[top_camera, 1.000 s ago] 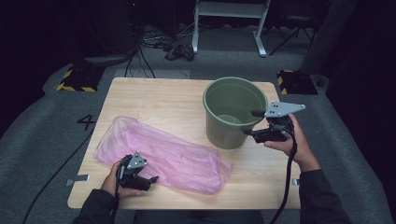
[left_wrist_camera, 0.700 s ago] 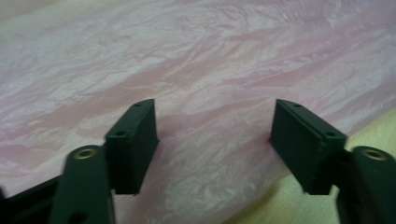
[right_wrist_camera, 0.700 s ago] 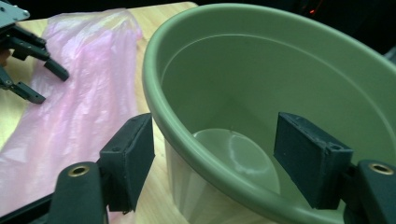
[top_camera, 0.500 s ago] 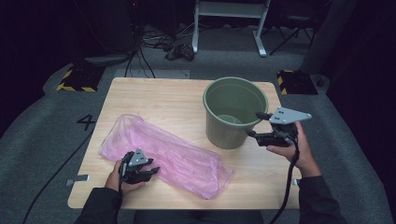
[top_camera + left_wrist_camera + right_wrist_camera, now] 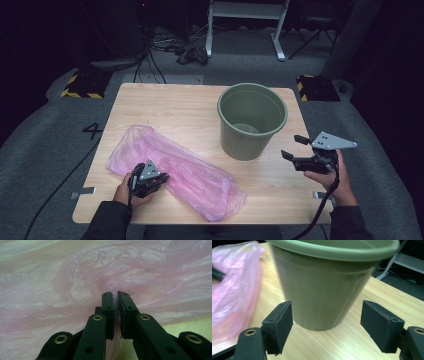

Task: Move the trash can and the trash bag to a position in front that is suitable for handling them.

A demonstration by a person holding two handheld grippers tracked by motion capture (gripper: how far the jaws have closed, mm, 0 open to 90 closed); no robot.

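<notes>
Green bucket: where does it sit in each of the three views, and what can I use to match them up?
High view: green bucket stands upright right of the table's centre, beyond the right tongs.
Left gripper view: not in it.
Right gripper view: bucket looms close ahead, between the open jaws.
Shared landmark: the pink plastic bag, at far left in the right gripper view.

The table (image 5: 190, 110) is evenly lit from above while the room behind falls into near black. The bucket (image 5: 252, 121) casts a soft shadow. The high view is soft and grainy. The bag (image 5: 75, 277) carries pale sheen up close. The bucket's edges smear with blur in the right gripper view.
</notes>
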